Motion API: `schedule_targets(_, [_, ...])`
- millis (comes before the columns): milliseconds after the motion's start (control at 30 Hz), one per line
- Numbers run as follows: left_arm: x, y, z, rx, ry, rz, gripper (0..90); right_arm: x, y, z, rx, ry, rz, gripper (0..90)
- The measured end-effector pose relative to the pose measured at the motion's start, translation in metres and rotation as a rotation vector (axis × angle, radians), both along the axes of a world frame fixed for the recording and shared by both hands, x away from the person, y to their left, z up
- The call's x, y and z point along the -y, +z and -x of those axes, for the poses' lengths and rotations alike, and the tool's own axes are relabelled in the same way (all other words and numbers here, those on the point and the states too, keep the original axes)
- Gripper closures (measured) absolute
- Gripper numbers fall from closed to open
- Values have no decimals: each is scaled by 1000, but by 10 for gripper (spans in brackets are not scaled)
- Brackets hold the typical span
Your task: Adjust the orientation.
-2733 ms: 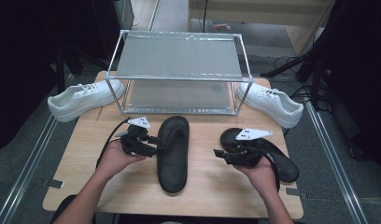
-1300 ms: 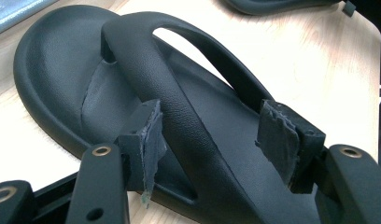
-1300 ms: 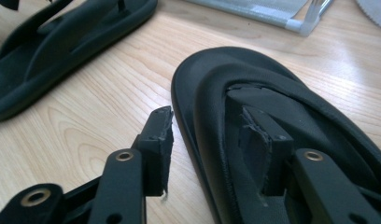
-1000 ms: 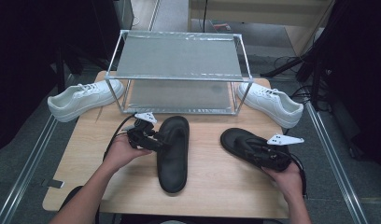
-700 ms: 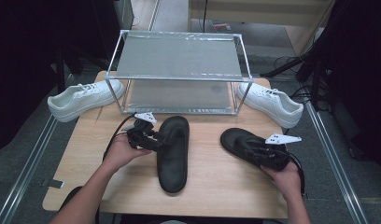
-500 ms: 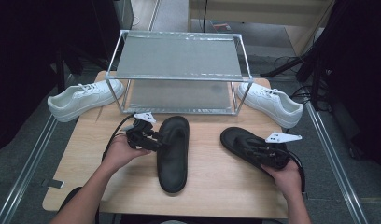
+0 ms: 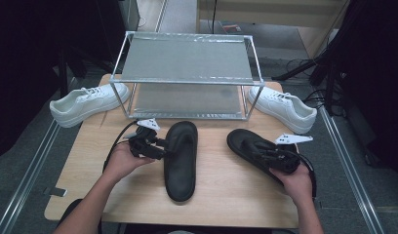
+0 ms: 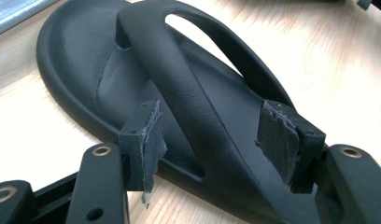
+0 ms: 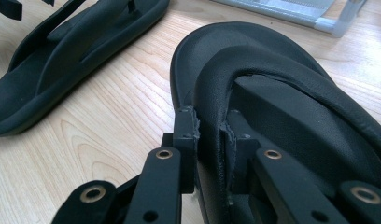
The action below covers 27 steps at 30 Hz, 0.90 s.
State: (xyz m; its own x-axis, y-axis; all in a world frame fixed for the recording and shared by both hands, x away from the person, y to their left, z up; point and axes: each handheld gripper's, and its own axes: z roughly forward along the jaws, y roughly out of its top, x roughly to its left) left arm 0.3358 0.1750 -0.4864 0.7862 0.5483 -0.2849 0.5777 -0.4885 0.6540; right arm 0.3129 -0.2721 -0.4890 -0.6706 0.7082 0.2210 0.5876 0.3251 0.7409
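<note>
Your right tongs [image 9: 209,135] have just been closing, and now pinch the strap of the right-hand black rubber flip-flop sandal [image 7: 255,148] near that sandal's near end. In the right gripper view both pads press flat on the strap, one on each side, with no gap showing. That sandal lies on the pale wooden tabletop [image 7: 226,195], angled, its toe pointing far and left, just near of the rack's right leg.

Your left tongs [image 8: 216,147] stand open astride the strap of the left-hand black rubber flip-flop sandal [image 7: 181,156]. In the left gripper view the strap runs between the two pads; the worn pads [image 8: 277,140] sit clear of it on both sides. This sandal lies lengthwise at the middle of the tabletop, toe toward the far side, sole down. Your left hand [image 7: 121,161] holds the tongs at its left edge, coming in level from the left.

The two sandals lie well apart, bare wood between them.

Far of both stands a two-tier metal-framed rack with grey mesh shelves [image 7: 187,61]. A white lace-up sneaker [image 7: 85,102] sits at the rack's left, partly over the tabletop edge; a second white sneaker [image 7: 282,107] sits at its right.
</note>
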Motion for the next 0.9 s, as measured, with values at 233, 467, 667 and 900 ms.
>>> schedule_targets(233, [-8,-1,6,0,19,0,405,-11,1,-7,-29,-5,8,789])
schedule_targets(467, [-16,-2,13,4,43,4,403,-26,3,-15,-44,0,11,789])
schedule_targets(667, [-21,-2,20,8,57,5,403,-43,4,-20,-45,14,20,789])
schedule_targets(900, [-26,-1,25,12,73,9,403,-59,4,-28,-52,10,20,788])
